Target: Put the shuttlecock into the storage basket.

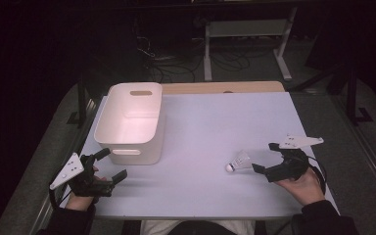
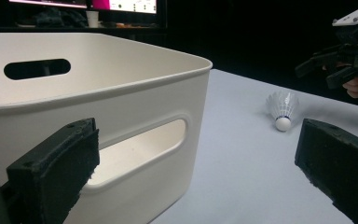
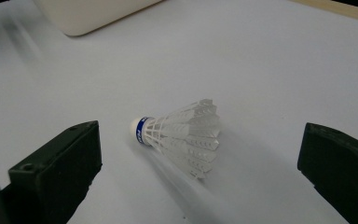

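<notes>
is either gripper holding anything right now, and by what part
Nothing is held. The right hand-held gripper is open beside the shuttlecock; the left hand-held gripper is open too.

Nothing legible here. The shuttlecock [image 3: 179, 135] carries a blue band around its cork with tiny white marks, too small to read. The distant screen [image 2: 121, 5] glows, its content blurred.

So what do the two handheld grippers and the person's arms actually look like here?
Both grippers, left gripper and right gripper, are black, each with two blocky, rough-surfaced jaws. Each carries a pale grey three-cornered plate dotted with small holes, and a black cable loops from the right one. The person wears dark long sleeves reaching the wrists.
</notes>
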Motion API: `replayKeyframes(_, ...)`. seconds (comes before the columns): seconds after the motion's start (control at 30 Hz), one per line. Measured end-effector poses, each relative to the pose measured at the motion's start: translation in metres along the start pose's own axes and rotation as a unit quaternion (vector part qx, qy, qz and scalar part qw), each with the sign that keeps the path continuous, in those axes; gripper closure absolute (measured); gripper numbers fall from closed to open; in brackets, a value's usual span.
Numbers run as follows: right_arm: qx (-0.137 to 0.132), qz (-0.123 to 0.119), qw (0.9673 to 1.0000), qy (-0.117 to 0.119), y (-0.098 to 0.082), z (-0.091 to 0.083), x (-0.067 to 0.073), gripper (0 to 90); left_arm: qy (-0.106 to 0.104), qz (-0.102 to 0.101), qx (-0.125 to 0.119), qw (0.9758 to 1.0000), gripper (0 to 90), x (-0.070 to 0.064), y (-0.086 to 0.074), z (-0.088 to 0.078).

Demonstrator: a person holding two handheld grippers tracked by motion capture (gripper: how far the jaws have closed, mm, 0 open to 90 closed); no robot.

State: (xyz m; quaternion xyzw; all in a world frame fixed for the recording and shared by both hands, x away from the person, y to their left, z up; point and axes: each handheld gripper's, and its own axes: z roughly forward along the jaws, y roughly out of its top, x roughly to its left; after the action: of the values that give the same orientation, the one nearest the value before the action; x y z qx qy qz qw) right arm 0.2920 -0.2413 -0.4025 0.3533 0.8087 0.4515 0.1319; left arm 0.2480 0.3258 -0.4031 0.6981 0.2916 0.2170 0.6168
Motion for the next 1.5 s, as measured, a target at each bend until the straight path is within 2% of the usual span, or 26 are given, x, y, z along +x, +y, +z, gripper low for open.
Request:
replayKeyframes(0.03, 0.010, -0.002, 0.9999, 0.008, 0.001, 0.003, 0.000, 3.6, 0.000, 0.000, 0.000, 1.0000, 0.0, 0.000, 0.000, 0.000)
replayKeyframes(0.13, 0.011, -0.004, 0.9999, 0.011, 0.001, 0.003, -0.001, 4.8, 0.000, 0.000, 0.000, 1.0000, 0.0, 0.000, 0.000, 0.000)
replayKeyframes(0.2, 0.011, -0.007, 0.9996, 0.024, 0.002, 0.001, -0.001, 13.5, 0.000, 0.000, 0.000, 1.0000, 0.0, 0.000, 0.000, 0.000)
replayKeyframes(0.3, 0.017, -0.010, 0.9993, 0.033, 0.002, 0.000, -0.002, 17.4, 0.000, 0.000, 0.000, 1.0000, 0.0, 0.000, 0.000, 0.000)
replayKeyframes(0.67, 0.026, -0.024, 0.9982, 0.048, 0.003, -0.001, -0.002, 32.3, 0.001, -0.001, 0.000, 1.0000, 0.0, 0.000, 0.000, 0.000)
replayKeyframes(0.73, 0.037, -0.034, 0.9968, 0.063, 0.005, -0.002, -0.001, 43.0, 0.001, 0.000, 0.000, 1.0000, 0.0, 0.000, 0.000, 0.000)
replayKeyframes(0.83, 0.041, -0.036, 0.9963, 0.066, 0.005, -0.002, 0.000, 45.4, 0.000, 0.000, 0.000, 1.0000, 0.0, 0.000, 0.000, 0.000)
replayKeyframes(0.87, 0.047, -0.043, 0.9949, 0.079, 0.005, -0.001, 0.000, 53.8, 0.000, 0.000, 0.000, 1.0000, 0.0, 0.000, 0.000, 0.000)
replayKeyframes(0.9, 0.050, -0.044, 0.9941, 0.085, 0.005, -0.001, 0.000, 58.1, 0.000, 0.001, 0.000, 1.0000, 0.0, 0.000, 0.000, 0.000)
replayKeyframes(1.03, 0.066, -0.052, 0.9919, 0.095, 0.004, 0.002, 0.001, 75.0, 0.000, 0.000, 0.000, 1.0000, 0.0, 0.000, 0.000, 0.000)
replayKeyframes(1.1, 0.069, -0.051, 0.9912, 0.100, 0.003, 0.002, 0.001, 75.0, 0.000, 0.000, 0.000, 1.0000, 0.0, 0.000, 0.000, 0.000)
replayKeyframes(1.13, 0.069, -0.051, 0.9912, 0.100, 0.003, 0.002, 0.001, 78.9, 0.000, 0.000, 0.000, 1.0000, 0.0, 0.000, 0.000, 0.000)
replayKeyframes(1.17, 0.076, -0.051, 0.9901, 0.107, 0.001, 0.005, 0.000, 87.8, 0.000, 0.000, 0.000, 1.0000, 0.0, 0.000, 0.000, 0.000)
replayKeyframes(1.37, 0.101, -0.036, 0.9884, 0.107, -0.003, 0.011, -0.007, 89.0, 0.000, 0.001, 0.000, 1.0000, 0.0, 0.000, 0.000, 0.000)
replayKeyframes(1.43, 0.119, -0.022, 0.9856, 0.118, -0.007, 0.017, -0.011, 89.1, 0.000, 0.000, 0.000, 1.0000, 0.0, 0.000, 0.000, 0.000)
replayKeyframes(1.5, 0.131, -0.019, 0.9837, 0.121, -0.009, 0.021, -0.013, 89.1, 0.000, 0.001, 0.000, 1.0000, 0.0, 0.000, 0.000, 0.000)
